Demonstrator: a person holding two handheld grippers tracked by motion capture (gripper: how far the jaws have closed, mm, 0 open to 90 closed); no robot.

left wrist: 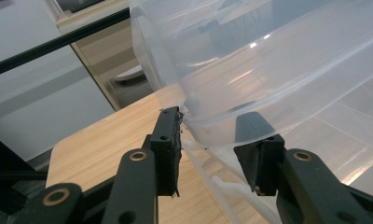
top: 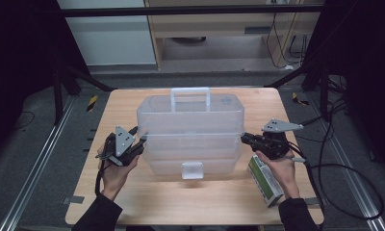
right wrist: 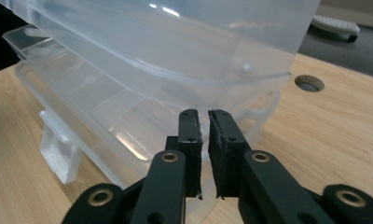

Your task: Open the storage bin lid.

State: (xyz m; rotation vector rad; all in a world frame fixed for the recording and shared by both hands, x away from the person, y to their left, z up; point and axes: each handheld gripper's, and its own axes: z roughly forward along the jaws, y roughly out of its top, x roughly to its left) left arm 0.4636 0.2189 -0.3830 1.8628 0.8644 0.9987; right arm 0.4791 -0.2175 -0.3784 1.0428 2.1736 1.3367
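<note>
Translucent plastic toolbox (top: pixel 190 132) sits mid worktop (top: pixel 133 192), carry handle (top: pixel 190 97) up top at the far side, front latch (top: pixel 192 170) facing the person. Lid/upper section looks tilted up off the lower tray, gap visible along the side in both gripper views. Left gripper (top: pixel 138 139) at the box's left end, held in the left hand (top: pixel 114 169); in the left gripper view jaws are wide apart, straddling the rim of the upper section at the corner, one jaw looks to touch the rim, other jaw's contact can't tell. Right gripper (top: pixel 246 138) at the box's right end, in the right hand (top: pixel 281 166); in the right gripper view jaws are nearly closed, thin slit between them, nothing clearly in between, tips right at the box edge below the raised lid rim. Green/white carton (top: pixel 264 180) lies flat on the worktop near-right of the box, partly under the right hand. Cable hole (right wrist: pixel 309 83) in the worktop just past the box corner.
</note>
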